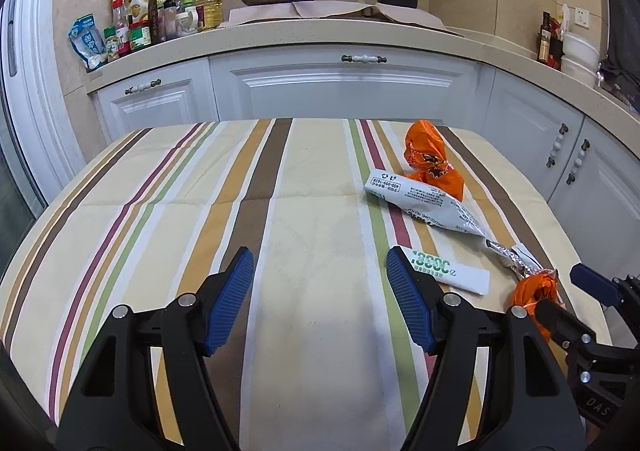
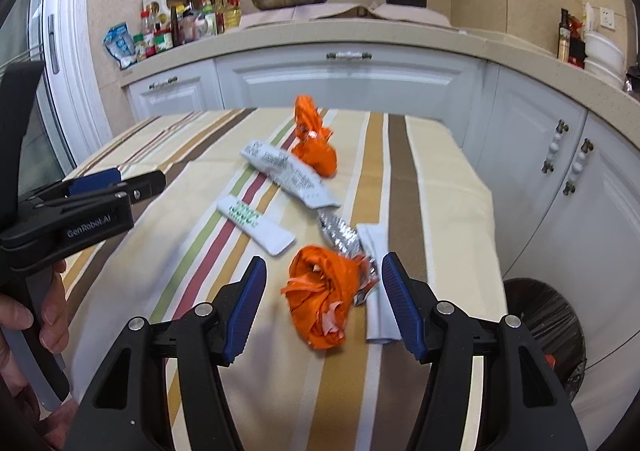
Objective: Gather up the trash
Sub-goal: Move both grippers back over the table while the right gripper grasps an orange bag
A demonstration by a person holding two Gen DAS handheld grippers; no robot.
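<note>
Right gripper (image 2: pixel 324 301) open, straddling crumpled orange wrapper (image 2: pixel 320 299), apparently untouched; left gripper (image 1: pixel 320 291) open, empty, above striped tablecloth (image 1: pixel 160 211)

Wrappers (image 2: pixel 288 171) on table (image 2: pixel 440 179), bin (image 2: pixel 560 315) to its right, counter (image 2: pixel 360 37) behind

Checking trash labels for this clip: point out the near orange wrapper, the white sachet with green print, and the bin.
Near orange wrapper (image 2: pixel 320 295): right wrist view, middle of the crumpled bundle.
White sachet with green print (image 2: pixel 256 225): right wrist view, its printed face.
Bin (image 2: pixel 560 315): right wrist view, black liner at the rim.
</note>
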